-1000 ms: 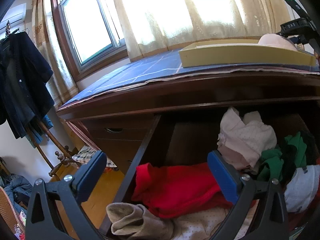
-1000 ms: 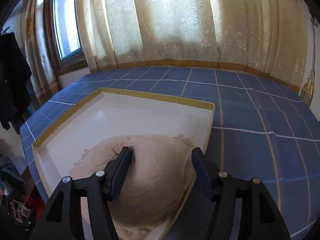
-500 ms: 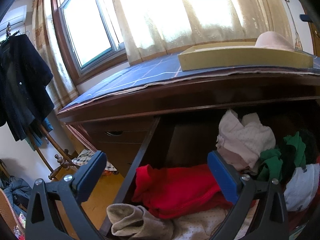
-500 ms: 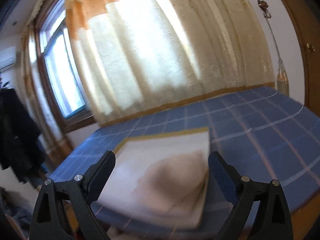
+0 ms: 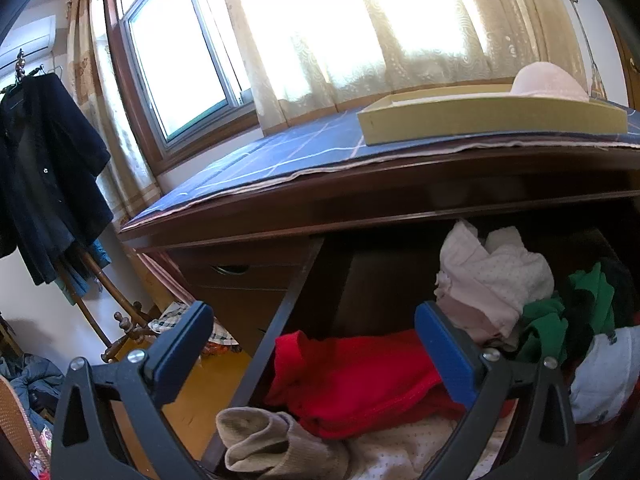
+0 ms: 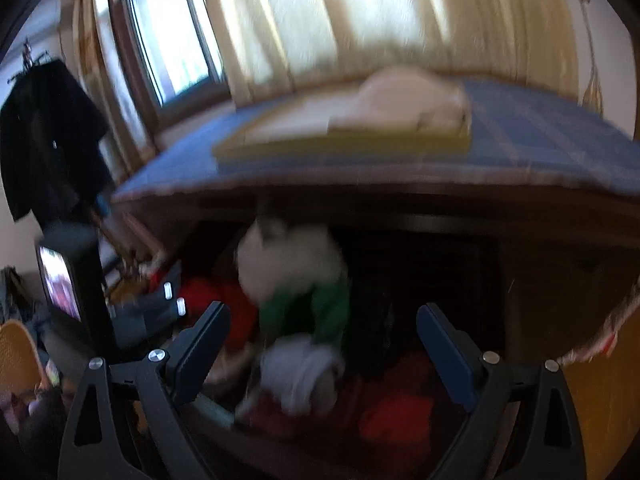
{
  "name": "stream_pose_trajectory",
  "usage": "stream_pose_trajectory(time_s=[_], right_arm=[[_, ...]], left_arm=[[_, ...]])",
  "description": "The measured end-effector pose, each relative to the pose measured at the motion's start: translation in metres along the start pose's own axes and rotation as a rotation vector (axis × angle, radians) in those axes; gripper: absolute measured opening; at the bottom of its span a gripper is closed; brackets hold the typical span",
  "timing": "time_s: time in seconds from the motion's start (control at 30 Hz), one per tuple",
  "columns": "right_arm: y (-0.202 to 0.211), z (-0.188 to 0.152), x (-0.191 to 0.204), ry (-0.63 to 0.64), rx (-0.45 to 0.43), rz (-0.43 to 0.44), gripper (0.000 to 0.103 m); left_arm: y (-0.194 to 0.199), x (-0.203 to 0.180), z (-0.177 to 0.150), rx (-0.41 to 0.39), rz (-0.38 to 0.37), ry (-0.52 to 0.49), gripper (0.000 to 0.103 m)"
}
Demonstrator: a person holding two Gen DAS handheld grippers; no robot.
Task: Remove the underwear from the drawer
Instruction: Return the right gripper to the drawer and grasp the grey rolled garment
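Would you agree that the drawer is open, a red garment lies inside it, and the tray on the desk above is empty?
Not quite: the tray is not empty. A pale padded garment lies in its right end, as the left wrist view shows. The rest holds: the drawer is open and a red garment lies inside it.

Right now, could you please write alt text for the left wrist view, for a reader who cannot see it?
An open wooden drawer holds jumbled clothes: a red garment, pale pink underwear and something green. The left tool hangs open above them, holding nothing. On the dresser top, a yellow tray carries a beige bra.
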State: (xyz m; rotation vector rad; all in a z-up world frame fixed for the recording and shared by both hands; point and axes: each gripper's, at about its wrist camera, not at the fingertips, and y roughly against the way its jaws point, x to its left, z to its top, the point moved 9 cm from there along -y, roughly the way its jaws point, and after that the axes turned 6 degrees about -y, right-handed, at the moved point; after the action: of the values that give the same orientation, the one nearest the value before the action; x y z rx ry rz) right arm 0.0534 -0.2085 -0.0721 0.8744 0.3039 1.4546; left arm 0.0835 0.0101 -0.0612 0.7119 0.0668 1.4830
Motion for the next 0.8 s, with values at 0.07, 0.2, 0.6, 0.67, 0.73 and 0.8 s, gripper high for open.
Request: stream_pose_trajectory(time_s=[0.07,0.2,0.6,0.67,0.73,0.8], right_arm=[[-0.010,-0.018,0.003,0.016,0.049,-0.003,0.095],[-0.033,-0.040,0.005,0.004,0.151,-0.016,0.095],[-0.078,-0.058,0.017,0.088,0.310,-0.110,0.096],[-0.081,-0.061,0.019,0.071,0.338,-0.086,0.096],[-0.085,-0.062,0.020,0.053,0.351,-0.072,0.096],[-0.087,-0.062,0.020,0.045,0.357,-0.072,0.096]], left_arm=[[0.000,0.000,0.000,-0.002,-0.002,0.004,0.103],[0.001,0.000,0.002,-0.003,-0.005,0.008,0.103],[0.001,0.004,0.002,-0.006,-0.013,0.013,0.103],[0.002,0.004,0.003,-0.008,-0.011,0.012,0.102],[0.001,0.003,0.002,-0.008,-0.011,0.010,0.103],[0.001,0.003,0.002,-0.008,-0.010,0.011,0.103]])
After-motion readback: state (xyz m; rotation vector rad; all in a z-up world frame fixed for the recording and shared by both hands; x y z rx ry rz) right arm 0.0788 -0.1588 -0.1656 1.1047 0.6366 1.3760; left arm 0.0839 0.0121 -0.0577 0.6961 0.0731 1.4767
